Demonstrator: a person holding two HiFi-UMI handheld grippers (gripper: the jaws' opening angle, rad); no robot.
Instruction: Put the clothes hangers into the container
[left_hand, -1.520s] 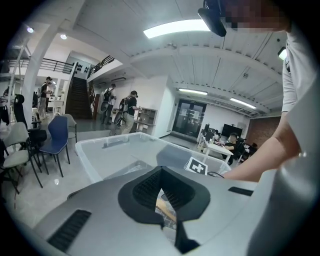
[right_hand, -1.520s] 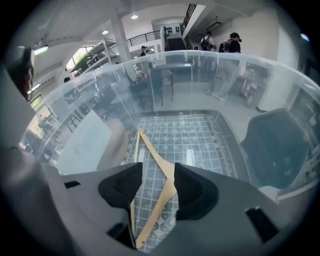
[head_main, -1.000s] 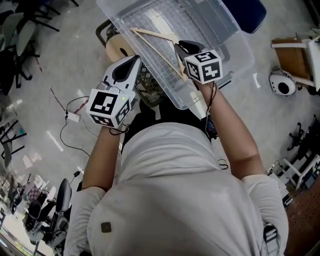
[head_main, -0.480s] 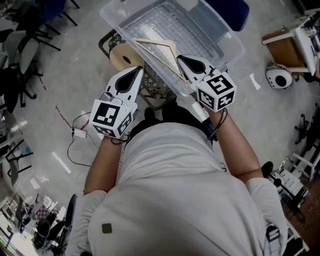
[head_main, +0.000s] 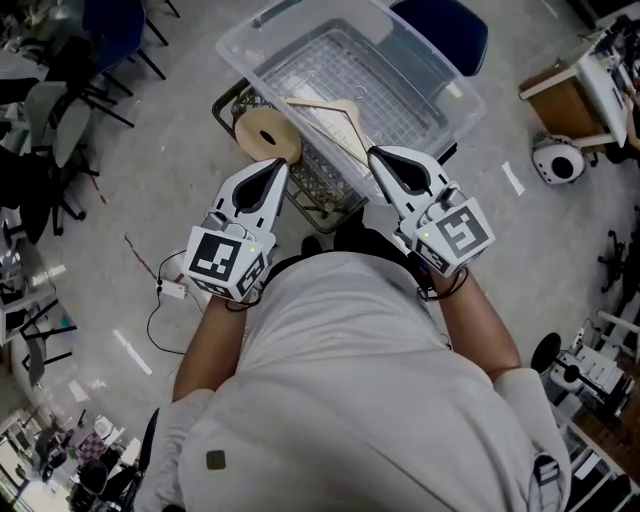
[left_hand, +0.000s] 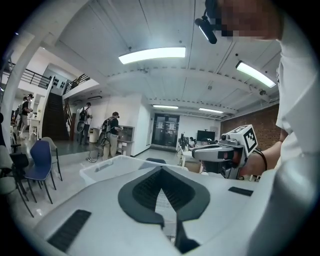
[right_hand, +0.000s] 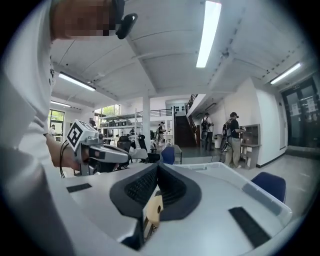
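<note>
one wooden hanger (head_main: 330, 120) lies flat on the gridded bottom of the clear container (head_main: 445, 85), so at least that one is in. whether more are left i cannot tell. the wire basket (head_main: 322, 188), tucked partly under the container's near edge beside a roll of tape (head_main: 266, 135), holds only dark shapes i cannot make out. no other hanger shows anywhere. by my reading the job is either done or between pieces.

both tools hang in front of the person's chest, at the container's near rim. the right gripper (head_main: 380, 158) is clenched on nothing. its fingers (right_hand: 175, 192) meet at the tip, and a sliver of pale wood, probably the hanger's near end, shows low through the slit behind them, not pinched. that end lies just beyond the right tips, inside the container. the left gripper (head_main: 272, 166) is likewise closed and empty, its fingers (left_hand: 187, 195) together. it sits off to the left of the hanger, near the basket and tape.
</note>
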